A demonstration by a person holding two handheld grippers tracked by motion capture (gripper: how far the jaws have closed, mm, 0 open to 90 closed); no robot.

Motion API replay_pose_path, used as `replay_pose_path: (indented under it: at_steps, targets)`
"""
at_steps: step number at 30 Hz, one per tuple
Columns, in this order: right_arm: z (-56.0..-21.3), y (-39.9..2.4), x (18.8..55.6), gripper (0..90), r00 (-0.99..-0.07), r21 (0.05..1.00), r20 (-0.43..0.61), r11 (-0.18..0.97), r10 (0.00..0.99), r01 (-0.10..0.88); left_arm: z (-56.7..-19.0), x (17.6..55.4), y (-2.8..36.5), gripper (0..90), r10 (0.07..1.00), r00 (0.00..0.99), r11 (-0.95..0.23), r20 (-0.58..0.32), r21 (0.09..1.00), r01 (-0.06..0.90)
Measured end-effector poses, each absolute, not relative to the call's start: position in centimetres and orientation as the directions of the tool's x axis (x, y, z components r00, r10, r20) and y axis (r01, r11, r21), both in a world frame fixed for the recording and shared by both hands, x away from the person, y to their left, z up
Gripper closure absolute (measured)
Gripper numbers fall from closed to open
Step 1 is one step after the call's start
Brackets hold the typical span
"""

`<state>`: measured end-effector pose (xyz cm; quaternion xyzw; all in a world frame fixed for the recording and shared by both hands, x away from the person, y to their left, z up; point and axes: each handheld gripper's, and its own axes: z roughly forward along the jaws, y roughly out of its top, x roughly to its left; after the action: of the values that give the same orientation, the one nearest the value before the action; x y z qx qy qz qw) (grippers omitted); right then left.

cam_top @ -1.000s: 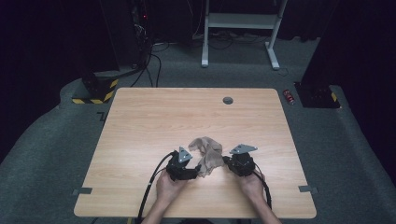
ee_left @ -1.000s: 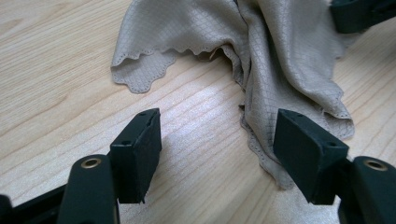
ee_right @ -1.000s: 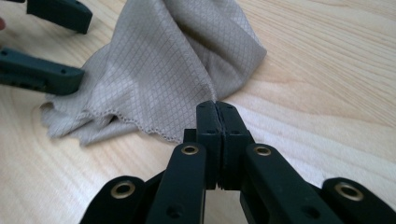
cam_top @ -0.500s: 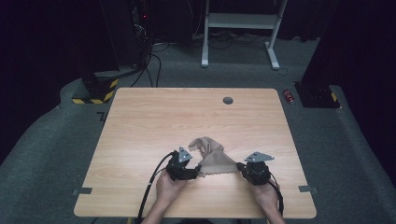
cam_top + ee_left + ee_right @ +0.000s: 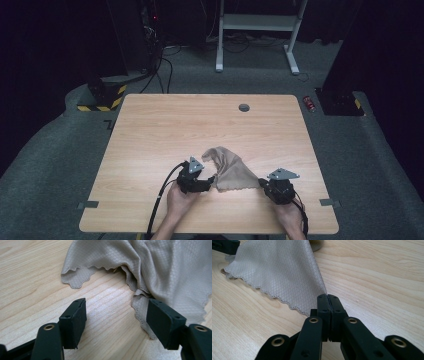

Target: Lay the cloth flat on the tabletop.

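**Cloth pinched at one corner, other tongs standing wide**

On the near half of the wooden table (image 5: 150, 130) lies a beige cloth (image 5: 231, 172), and everything else is best placed from it. Just left of the cloth sits the left gripper (image 5: 204, 184), held low in the person's left hand (image 5: 179, 200), its cable trailing back toward the near table edge. In the left gripper view its jaws stand wide apart with bare wood between them; the cloth (image 5: 160, 272) lies just ahead, its scalloped hem dropping down beside the right-hand jaw, whether touching it I cannot tell. Nothing is clamped there.

The cloth itself is bunched into a raised fold at its far end and fans out flat toward the near edge, a rough triangle with a wavy hem. A small round hole in the tabletop (image 5: 244, 107) lies well beyond the cloth, toward the far edge.

At the right tip of the cloth is the right gripper (image 5: 262, 183), a grey three-cornered plate on top, the right hand (image 5: 290, 215) behind it. In the right gripper view its jaws are pressed together on the corner of the cloth (image 5: 279, 272), which stretches away from them in a taut sheet, lifted slightly off the wood near the pinch.
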<state>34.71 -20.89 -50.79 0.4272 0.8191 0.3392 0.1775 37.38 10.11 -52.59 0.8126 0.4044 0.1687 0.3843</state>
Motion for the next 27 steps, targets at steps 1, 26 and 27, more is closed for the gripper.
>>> replay_pose_path:
  at_steps: [1, 26, 27]
  targets:
    - [-50.8, -20.9, 34.7, 88.6, -0.570, 0.706, -0.004, 0.406, 0.821, 0.580, -52.6, 37.3, 10.0, 33.2, 0.788, 0.615, -0.388, -0.021, 0.759, 0.523]
    - [-50.6, -22.4, 35.2, 65.6, -0.487, 0.723, -0.005, 0.339, 0.874, 0.601, -52.6, 37.1, 9.8, 39.1, 0.786, 0.618, -0.405, 0.005, 0.760, 0.508]
    - [-50.6, -22.1, 35.4, 64.9, -0.492, 0.725, 0.003, 0.337, 0.870, 0.601, -52.6, 37.1, 9.8, 39.1, 0.786, 0.618, -0.406, 0.008, 0.760, 0.507]
